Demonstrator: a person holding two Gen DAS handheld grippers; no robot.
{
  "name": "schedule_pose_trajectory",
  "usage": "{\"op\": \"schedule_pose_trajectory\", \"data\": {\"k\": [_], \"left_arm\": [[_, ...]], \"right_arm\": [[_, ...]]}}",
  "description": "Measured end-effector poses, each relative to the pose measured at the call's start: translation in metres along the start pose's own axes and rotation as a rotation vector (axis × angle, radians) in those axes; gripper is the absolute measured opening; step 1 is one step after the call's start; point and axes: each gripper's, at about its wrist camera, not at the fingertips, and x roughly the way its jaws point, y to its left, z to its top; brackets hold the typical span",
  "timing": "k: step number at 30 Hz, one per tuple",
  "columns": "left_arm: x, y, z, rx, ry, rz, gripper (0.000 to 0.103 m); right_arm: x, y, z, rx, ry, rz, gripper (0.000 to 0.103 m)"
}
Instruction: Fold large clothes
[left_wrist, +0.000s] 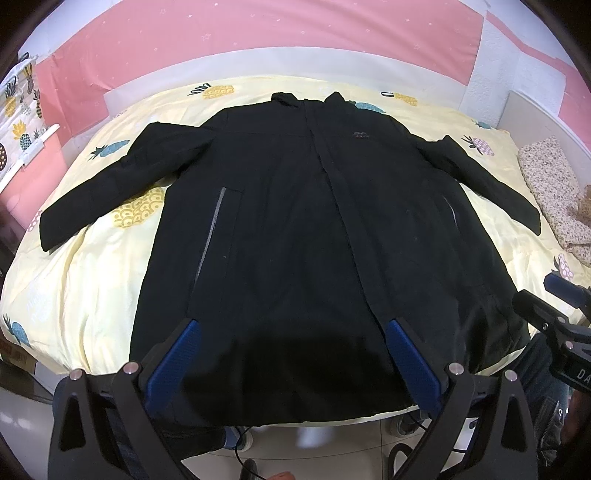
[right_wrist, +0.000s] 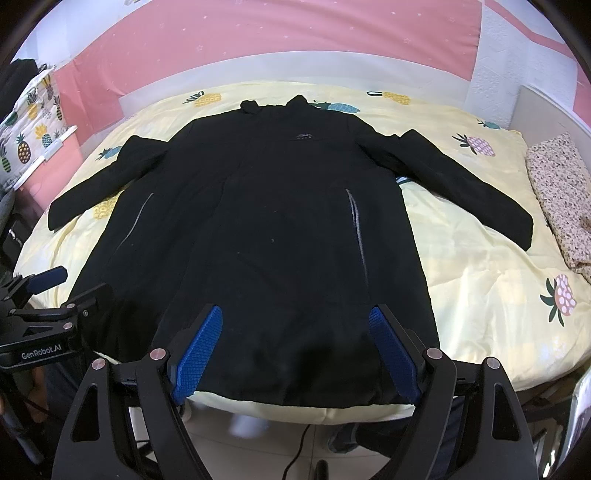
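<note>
A large black jacket (left_wrist: 295, 206) (right_wrist: 266, 206) lies flat and face up on the bed, collar at the far side, both sleeves spread outward, hem toward me. My left gripper (left_wrist: 293, 326) hovers open over the hem, its blue pads (left_wrist: 173, 365) wide apart with nothing between them. My right gripper (right_wrist: 295, 314) is also open above the hem, blue pads (right_wrist: 393, 347) spread and empty. In the left wrist view the right gripper (left_wrist: 554, 314) shows at the right edge; in the right wrist view the left gripper (right_wrist: 48, 295) shows at the left edge.
The bed carries a pale yellow pineapple-print cover (left_wrist: 92, 288) (right_wrist: 491, 266). A folded floral cloth (left_wrist: 554, 192) (right_wrist: 561, 192) lies at the right side. A pink wall (left_wrist: 258, 37) stands behind the bed. Tiled floor and cables (right_wrist: 295, 454) show below the near edge.
</note>
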Motion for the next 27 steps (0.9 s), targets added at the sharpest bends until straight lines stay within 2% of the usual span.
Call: {"op": "schedule_pose_trajectory", "data": {"k": [27], "left_arm": [[0.0072, 0.0046, 0.0080, 0.004, 0.027, -0.005, 0.101]], "right_arm": [[0.0083, 0.0026, -0.0005, 0.002, 0.014, 0.011, 0.082]]}}
